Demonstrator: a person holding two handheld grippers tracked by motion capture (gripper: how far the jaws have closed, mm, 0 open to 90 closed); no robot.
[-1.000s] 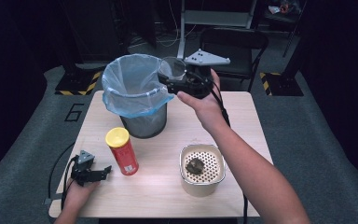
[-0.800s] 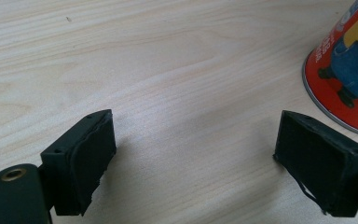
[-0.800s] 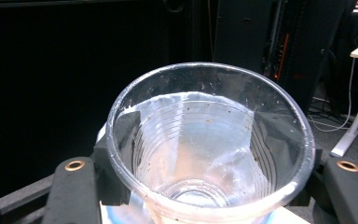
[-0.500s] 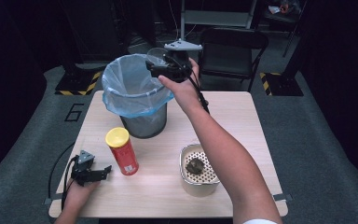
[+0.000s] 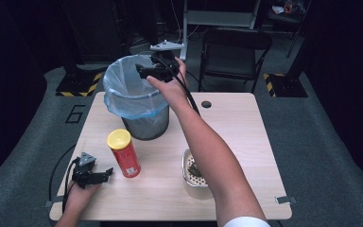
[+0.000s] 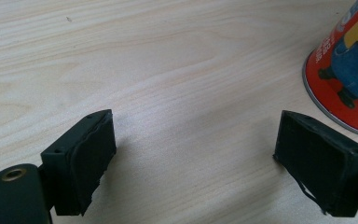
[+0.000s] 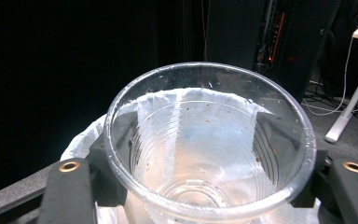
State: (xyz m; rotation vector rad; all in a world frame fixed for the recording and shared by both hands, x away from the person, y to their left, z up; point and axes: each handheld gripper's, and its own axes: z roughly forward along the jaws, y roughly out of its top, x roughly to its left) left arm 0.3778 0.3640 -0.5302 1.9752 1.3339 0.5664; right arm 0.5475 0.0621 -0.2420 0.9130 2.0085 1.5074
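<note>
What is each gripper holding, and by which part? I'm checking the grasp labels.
The right gripper holds a clear cup by its side walls, just below the rim, over the bin. The left gripper holds nothing.

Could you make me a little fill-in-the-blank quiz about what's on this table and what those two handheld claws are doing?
1. The right gripper is clamped on a clear plastic ____.
2. The wastebasket is lined with a ____ bag.
3. The red can has a ____ lid.
4. The left gripper rests on the table with its jaws ____.

Missing words: cup; blue; yellow; open
</note>
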